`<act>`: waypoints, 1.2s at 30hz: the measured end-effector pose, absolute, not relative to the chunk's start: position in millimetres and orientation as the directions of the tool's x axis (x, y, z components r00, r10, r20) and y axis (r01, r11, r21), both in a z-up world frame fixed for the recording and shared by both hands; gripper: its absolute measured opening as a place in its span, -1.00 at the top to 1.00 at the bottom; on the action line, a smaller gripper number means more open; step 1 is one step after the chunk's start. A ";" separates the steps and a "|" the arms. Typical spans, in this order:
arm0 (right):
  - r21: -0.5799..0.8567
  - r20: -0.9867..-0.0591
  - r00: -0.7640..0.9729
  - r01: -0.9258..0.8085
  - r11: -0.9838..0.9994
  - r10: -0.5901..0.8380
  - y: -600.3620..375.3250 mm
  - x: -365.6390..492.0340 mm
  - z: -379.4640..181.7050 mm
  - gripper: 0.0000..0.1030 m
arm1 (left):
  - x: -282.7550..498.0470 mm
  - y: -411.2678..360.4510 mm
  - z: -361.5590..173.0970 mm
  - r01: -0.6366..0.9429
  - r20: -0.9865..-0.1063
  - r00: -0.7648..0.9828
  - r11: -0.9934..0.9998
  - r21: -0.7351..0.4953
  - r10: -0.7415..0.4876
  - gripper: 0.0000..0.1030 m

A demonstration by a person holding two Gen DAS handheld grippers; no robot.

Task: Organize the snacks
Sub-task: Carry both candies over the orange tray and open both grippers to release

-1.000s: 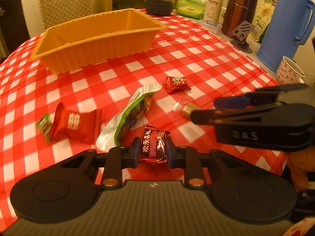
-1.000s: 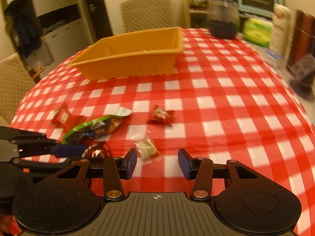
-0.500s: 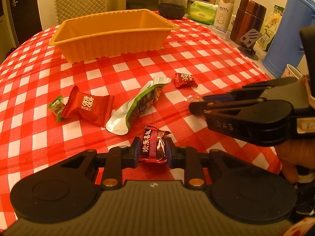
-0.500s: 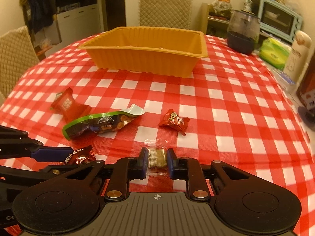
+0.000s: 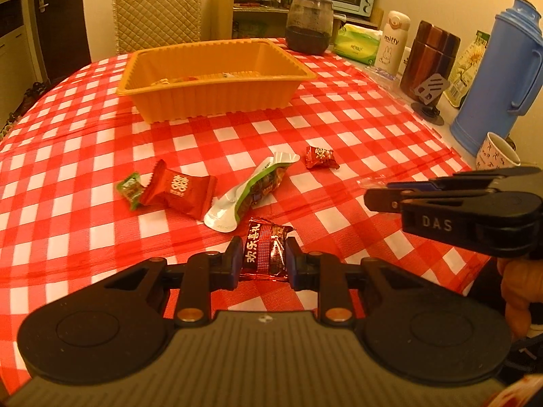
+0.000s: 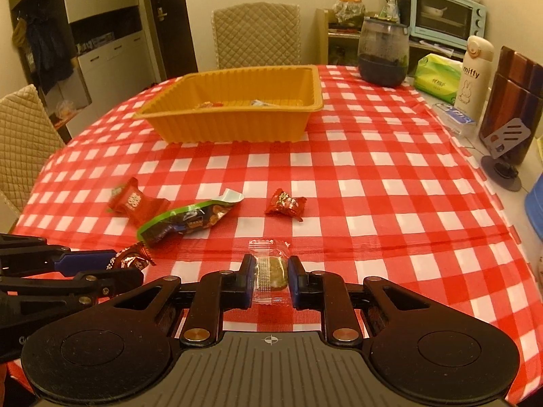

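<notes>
Over the checkered tablecloth (image 6: 373, 183), the right gripper (image 6: 270, 276), having just clenched the clear-wrapped candy (image 6: 269, 273), and the left gripper (image 5: 264, 257), still grasping the red foil candy (image 5: 266, 249), are lifting, readying both for the orange tray (image 5: 217, 101).

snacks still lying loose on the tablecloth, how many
4: a small green candy at far left, a red packet touching it, a long green-and-white pouch in the middle, a small red candy to its right. Two more are held in the tools; the tray's contents are partly hidden.
</notes>
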State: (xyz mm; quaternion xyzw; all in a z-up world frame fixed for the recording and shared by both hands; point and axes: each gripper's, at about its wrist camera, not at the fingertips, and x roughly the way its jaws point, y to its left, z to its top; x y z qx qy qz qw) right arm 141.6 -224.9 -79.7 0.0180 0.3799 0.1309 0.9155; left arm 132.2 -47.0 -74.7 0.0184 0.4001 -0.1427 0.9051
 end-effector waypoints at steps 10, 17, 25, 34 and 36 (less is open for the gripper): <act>0.137 -0.666 0.697 -0.237 0.962 0.266 -220.3 119.1 -61.3 0.60 | 112.9 -40.4 -52.3 0.257 -0.706 0.670 0.964 -0.072 -0.232 0.54; 0.131 -0.652 0.709 -0.241 0.962 0.267 -218.4 112.4 -52.6 0.60 | 106.3 -37.3 -45.1 0.250 -0.696 0.681 0.965 -0.073 -0.229 0.54; 0.126 -0.647 0.715 -0.245 0.961 0.267 -219.1 115.3 -47.1 0.60 | 112.1 -32.8 -40.0 0.231 -0.687 0.691 0.969 -0.084 -0.224 0.54; 0.123 -0.651 0.716 -0.230 0.965 0.254 -219.6 140.8 -35.2 0.60 | 142.8 -20.4 -32.8 0.189 -0.679 0.699 0.973 -0.130 -0.226 0.54; 0.134 -0.657 0.710 -0.220 0.966 0.252 -219.7 150.7 -33.6 0.60 | 152.6 -16.7 -29.8 0.178 -0.676 0.699 0.972 -0.151 -0.234 0.54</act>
